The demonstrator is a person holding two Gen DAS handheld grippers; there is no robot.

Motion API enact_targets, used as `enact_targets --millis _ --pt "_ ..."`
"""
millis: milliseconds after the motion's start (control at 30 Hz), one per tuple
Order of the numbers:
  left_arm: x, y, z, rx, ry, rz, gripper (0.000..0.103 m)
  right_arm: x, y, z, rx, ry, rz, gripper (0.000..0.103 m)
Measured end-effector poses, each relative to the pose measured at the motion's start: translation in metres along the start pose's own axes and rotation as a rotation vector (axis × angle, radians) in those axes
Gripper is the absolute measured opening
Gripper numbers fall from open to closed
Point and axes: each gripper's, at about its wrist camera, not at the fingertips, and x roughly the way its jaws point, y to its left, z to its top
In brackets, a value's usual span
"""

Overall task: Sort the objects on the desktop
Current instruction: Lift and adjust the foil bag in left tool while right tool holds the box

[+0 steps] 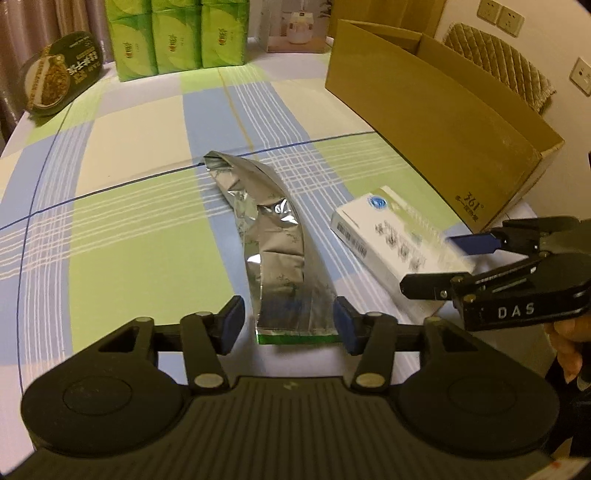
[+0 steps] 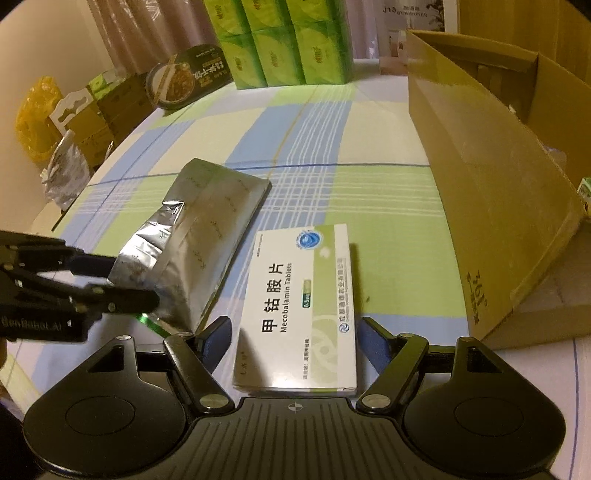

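Drop-off step, I judge: left gripper [image 1: 288,323] released astride foil pouch [image 1: 266,229], right gripper [image 2: 293,341] released astride tablet box [image 2: 306,295], both near cardboard box [image 1: 443,110]; next: regrip, lift in

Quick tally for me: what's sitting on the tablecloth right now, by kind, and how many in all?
Silver foil pouch: 1
White tablet box: 1
Cardboard box: 1
Black instant-meal bowl: 1
Green tissue-pack stack: 1, packs not countable
Total: 5

A checked tablecloth [image 1: 129,206] carries a foil pouch [image 1: 266,229], tablet box [image 2: 303,302], cardboard box [image 1: 443,122] and green tissue packs [image 1: 177,33]
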Motion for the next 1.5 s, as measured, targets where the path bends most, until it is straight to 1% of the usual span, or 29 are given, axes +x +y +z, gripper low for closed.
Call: enact_targets --millis 33,67,167,233,400,533,833,967,1100,1267,1333,1400,1500 --pt "0.000 0.002 0.002 -0.012 -0.007 0.005 0.050 0.000 -0.001 0.000 0.003 -0.004 0.000 0.083" --pt "0.000 0.004 0.003 -0.024 -0.013 0.008 0.050 0.001 -0.002 0.001 0.008 -0.007 0.003 0.084" --pt "0.005 0.012 0.013 -0.074 -0.024 -0.003 0.051 0.006 -0.004 0.002 0.015 -0.002 0.006 0.085" --pt "0.011 0.014 0.021 -0.088 -0.028 -0.018 0.053 0.010 -0.004 0.002 0.012 0.007 0.007 0.085" --pt "0.031 0.009 0.039 -0.052 -0.004 -0.025 0.053 0.020 -0.002 0.005 -0.021 0.021 0.001 0.085" --pt "0.049 0.006 0.049 -0.033 0.041 -0.018 0.053 0.026 -0.002 0.008 -0.050 0.021 -0.014 0.085" --pt "0.075 0.000 0.058 0.034 0.121 0.014 0.053 0.035 0.001 0.014 -0.108 0.026 -0.047 0.084" --pt "0.080 -0.002 0.057 0.062 0.136 0.025 0.054 0.038 0.003 0.015 -0.136 0.028 -0.057 0.082" --pt "0.081 -0.001 0.057 0.063 0.138 0.030 0.056 0.039 0.006 0.015 -0.164 0.029 -0.072 0.078" --pt "0.080 -0.002 0.055 0.081 0.136 0.037 0.055 0.039 0.008 0.015 -0.181 0.029 -0.083 0.074" --pt "0.079 -0.003 0.055 0.091 0.134 0.037 0.054 0.039 0.009 0.014 -0.186 0.028 -0.085 0.071" --pt "0.078 -0.003 0.054 0.102 0.134 0.038 0.052 0.039 0.010 0.014 -0.186 0.026 -0.086 0.071" --pt "0.075 -0.002 0.054 0.103 0.130 0.032 0.048 0.038 0.009 0.015 -0.177 0.023 -0.088 0.068"
